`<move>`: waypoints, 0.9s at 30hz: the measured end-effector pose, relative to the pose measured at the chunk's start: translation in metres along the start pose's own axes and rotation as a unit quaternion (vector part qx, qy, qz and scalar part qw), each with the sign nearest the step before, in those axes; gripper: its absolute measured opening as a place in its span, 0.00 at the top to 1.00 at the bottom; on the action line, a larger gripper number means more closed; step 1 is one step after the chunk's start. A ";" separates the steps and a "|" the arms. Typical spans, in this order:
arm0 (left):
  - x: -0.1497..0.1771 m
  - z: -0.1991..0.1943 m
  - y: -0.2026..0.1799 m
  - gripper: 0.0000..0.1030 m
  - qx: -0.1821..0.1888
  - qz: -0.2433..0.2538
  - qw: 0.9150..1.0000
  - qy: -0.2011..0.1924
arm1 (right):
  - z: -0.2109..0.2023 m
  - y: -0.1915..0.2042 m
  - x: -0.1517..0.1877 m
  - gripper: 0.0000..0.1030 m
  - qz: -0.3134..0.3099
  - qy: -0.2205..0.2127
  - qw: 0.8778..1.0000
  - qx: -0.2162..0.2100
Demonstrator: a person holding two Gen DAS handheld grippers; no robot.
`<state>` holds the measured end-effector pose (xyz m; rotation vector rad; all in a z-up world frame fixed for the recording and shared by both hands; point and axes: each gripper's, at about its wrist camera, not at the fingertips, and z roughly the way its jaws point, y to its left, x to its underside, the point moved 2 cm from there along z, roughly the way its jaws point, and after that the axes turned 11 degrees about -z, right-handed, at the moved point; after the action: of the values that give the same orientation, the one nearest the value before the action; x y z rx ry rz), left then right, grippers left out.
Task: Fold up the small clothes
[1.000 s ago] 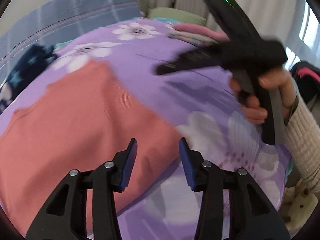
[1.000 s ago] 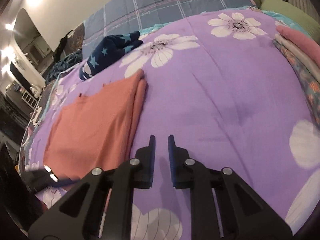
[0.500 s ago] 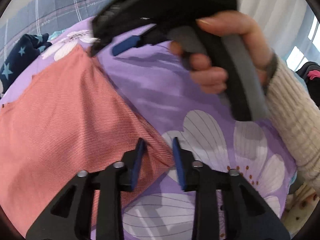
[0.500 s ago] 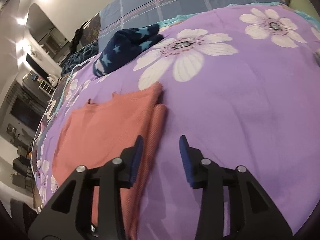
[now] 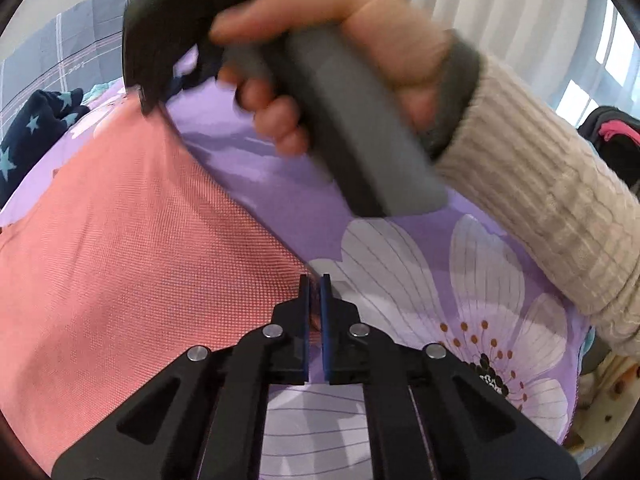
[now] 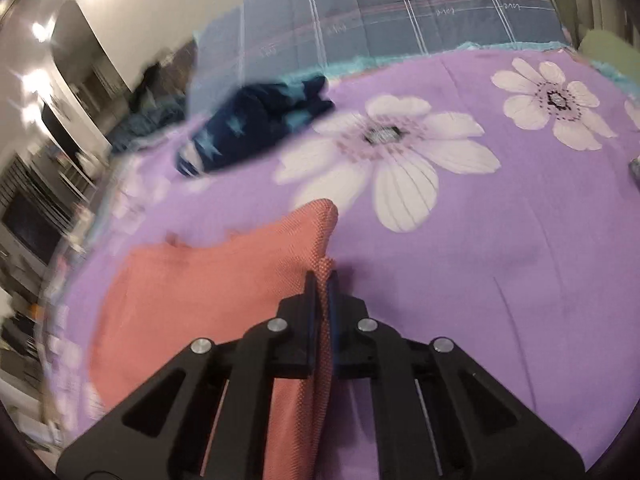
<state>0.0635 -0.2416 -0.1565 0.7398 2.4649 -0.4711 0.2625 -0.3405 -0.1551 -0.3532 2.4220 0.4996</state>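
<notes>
A salmon-pink garment [image 5: 120, 260] lies flat on the purple flowered bedspread [image 5: 420, 280]. My left gripper [image 5: 315, 280] pinches its near right corner, with the jaws closing and almost together and a sliver of cloth between the pads. In the right wrist view the garment [image 6: 208, 292] is folded double along its right edge. The jaws of my right gripper [image 6: 321, 276] are closing on that edge, and a ridge of cloth stands up between them. The left wrist view shows the right gripper blurred at the garment's far corner, held by a hand [image 5: 340, 48] in a cream ribbed sleeve.
A navy star-patterned garment [image 6: 256, 124] lies crumpled beyond the pink one, near a blue plaid pillow [image 6: 400, 12]. The bedspread [image 6: 500, 260] stretches away to the right. Pale curtains [image 5: 500, 20] and a dark bag [image 5: 612, 136] are off the bed's right side.
Both grippers were open or partly open before and have shut on the pink garment. The right one swung left across the bed to the garment's folded edge. The left one edged onto the near corner.
</notes>
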 end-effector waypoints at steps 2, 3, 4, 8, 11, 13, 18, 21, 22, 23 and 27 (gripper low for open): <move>0.003 0.000 -0.002 0.96 -0.001 0.008 1.000 -0.002 | 0.023 -0.009 0.010 0.95 0.002 0.017 1.000 -0.004; 0.002 0.000 -0.001 0.96 0.003 0.003 1.000 -0.002 | 0.021 -0.014 0.014 0.95 0.020 -0.001 1.000 -0.020; 0.004 -0.002 0.000 0.94 0.010 -0.002 1.000 -0.003 | 0.017 -0.017 0.015 0.93 0.031 -0.009 0.999 -0.026; 0.008 -0.010 0.003 0.88 0.038 -0.018 0.999 -0.002 | -0.028 -0.004 0.019 0.75 0.008 -0.044 0.998 0.042; 0.012 -0.019 0.002 0.86 0.045 -0.020 0.999 -0.006 | -0.059 0.017 0.030 0.82 -0.042 -0.060 0.997 0.019; 0.019 -0.027 0.001 0.84 0.044 -0.021 0.999 -0.010 | -0.073 0.030 0.046 0.83 -0.061 -0.062 0.996 -0.022; 0.051 -0.057 0.023 0.76 0.003 -0.041 0.999 -0.029 | -0.049 0.039 0.101 0.83 -0.049 0.002 0.999 -0.019; 0.078 -0.085 0.053 0.74 -0.032 -0.079 0.996 -0.040 | -0.051 0.045 0.116 0.86 -0.063 -0.011 0.998 0.022; 0.087 -0.096 0.064 0.73 -0.046 -0.092 0.994 -0.046 | -0.058 0.050 0.114 0.85 -0.060 -0.013 0.997 0.036; 0.095 -0.107 0.072 0.71 -0.059 -0.107 0.991 -0.053 | -0.066 0.057 0.111 0.81 -0.061 -0.018 0.997 0.052; 0.131 -0.158 0.137 0.60 -0.122 -0.195 0.968 -0.098 | -0.094 0.107 0.100 0.78 -0.121 -0.054 0.988 0.075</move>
<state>-0.0092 -0.0081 -0.1274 0.0984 2.4210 -0.3501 0.0967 -0.2991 -0.1218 -0.5327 2.2568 0.2206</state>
